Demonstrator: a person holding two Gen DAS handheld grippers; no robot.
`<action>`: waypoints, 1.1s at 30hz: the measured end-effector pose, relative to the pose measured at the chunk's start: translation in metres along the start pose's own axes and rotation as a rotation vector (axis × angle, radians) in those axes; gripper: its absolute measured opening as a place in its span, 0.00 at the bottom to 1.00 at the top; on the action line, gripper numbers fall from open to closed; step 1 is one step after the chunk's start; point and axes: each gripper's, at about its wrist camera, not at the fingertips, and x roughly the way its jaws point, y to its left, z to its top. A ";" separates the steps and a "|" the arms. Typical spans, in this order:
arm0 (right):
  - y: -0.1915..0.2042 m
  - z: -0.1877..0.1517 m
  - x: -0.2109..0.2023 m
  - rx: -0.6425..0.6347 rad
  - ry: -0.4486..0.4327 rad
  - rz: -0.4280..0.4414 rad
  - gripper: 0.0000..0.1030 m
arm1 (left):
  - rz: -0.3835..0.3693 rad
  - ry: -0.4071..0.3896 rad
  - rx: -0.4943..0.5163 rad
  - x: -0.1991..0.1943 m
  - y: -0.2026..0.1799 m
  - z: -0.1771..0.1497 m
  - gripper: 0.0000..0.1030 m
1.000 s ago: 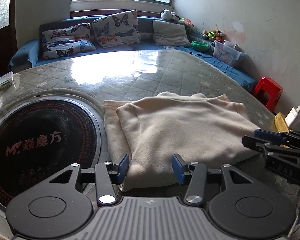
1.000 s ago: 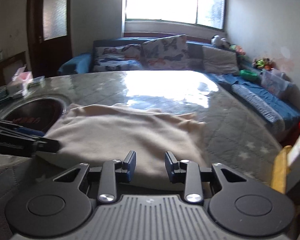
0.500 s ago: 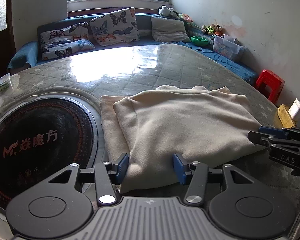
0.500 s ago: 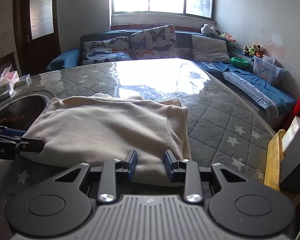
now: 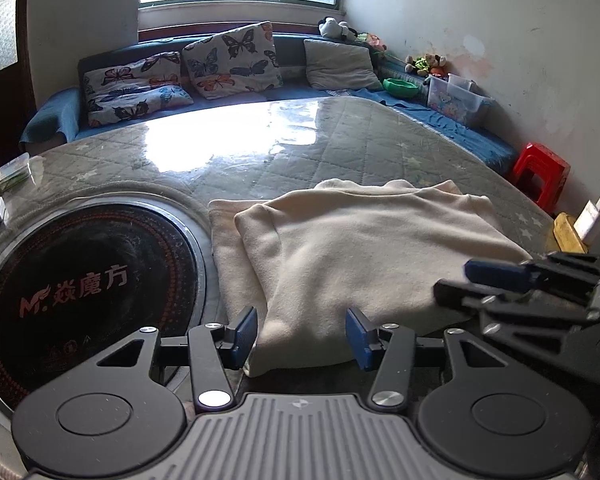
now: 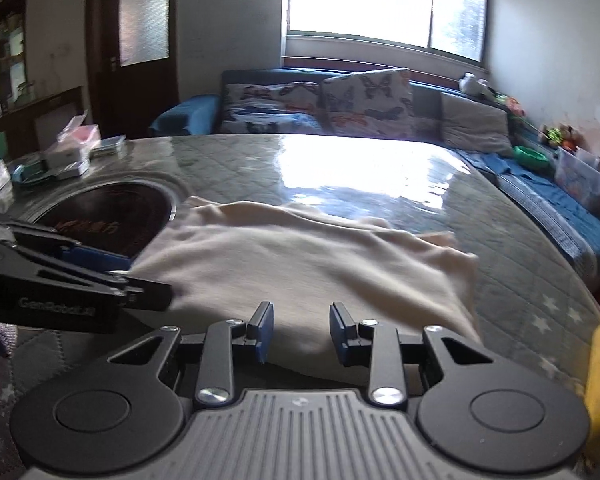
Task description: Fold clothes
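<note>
- The left tool [image 5: 301,334] hangs over the near left corner of a folded cream garment [image 5: 364,256], its blue pads spread apart; the cloth's corner lies between and beneath them, but the pads do not press on it.
- The right tool [image 6: 300,334] hangs over the garment's near right edge, its jaws parted more narrowly than the left's, with cloth showing in the gap and no pinch visible.
- Each tool shows at the edge of the other's view: the right one juts in from the right side of the left wrist view, the left one from the left side of the right wrist view.
- The garment lies folded into a rough rectangle on a round desk [image 5: 340,136] covered with a quilted, star-printed cloth under a glossy sheet, with a lower layer showing along its left side.
- Just beside the garment's left edge, a round black cooktop [image 5: 80,280] with red lettering sits sunk into the desk.
- Beyond the desk, butterfly-print cushions [image 5: 232,60] lean on a blue sofa under a bright window.
- A red plastic stool [image 5: 540,172] stands by the right wall.
</note>
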 end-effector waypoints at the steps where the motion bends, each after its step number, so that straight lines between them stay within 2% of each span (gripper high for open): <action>1: 0.002 0.000 0.001 -0.007 0.003 0.000 0.30 | 0.002 0.003 -0.001 0.001 0.001 -0.001 0.51; 15: 0.019 -0.001 0.007 -0.053 0.010 0.026 0.30 | 0.008 0.022 -0.034 -0.002 0.012 -0.007 0.51; 18: 0.018 0.002 0.000 -0.040 -0.001 0.032 0.31 | 0.003 0.021 -0.032 -0.006 0.014 -0.009 0.55; 22: 0.019 -0.001 -0.007 -0.027 0.000 0.035 0.46 | -0.001 0.019 -0.031 -0.012 0.015 -0.012 0.63; 28: 0.020 -0.011 -0.013 -0.001 0.010 0.027 0.54 | 0.018 -0.002 -0.030 -0.024 0.019 -0.020 0.79; 33: 0.021 -0.018 -0.020 0.003 0.013 0.016 0.64 | 0.031 -0.016 -0.026 -0.033 0.023 -0.027 0.86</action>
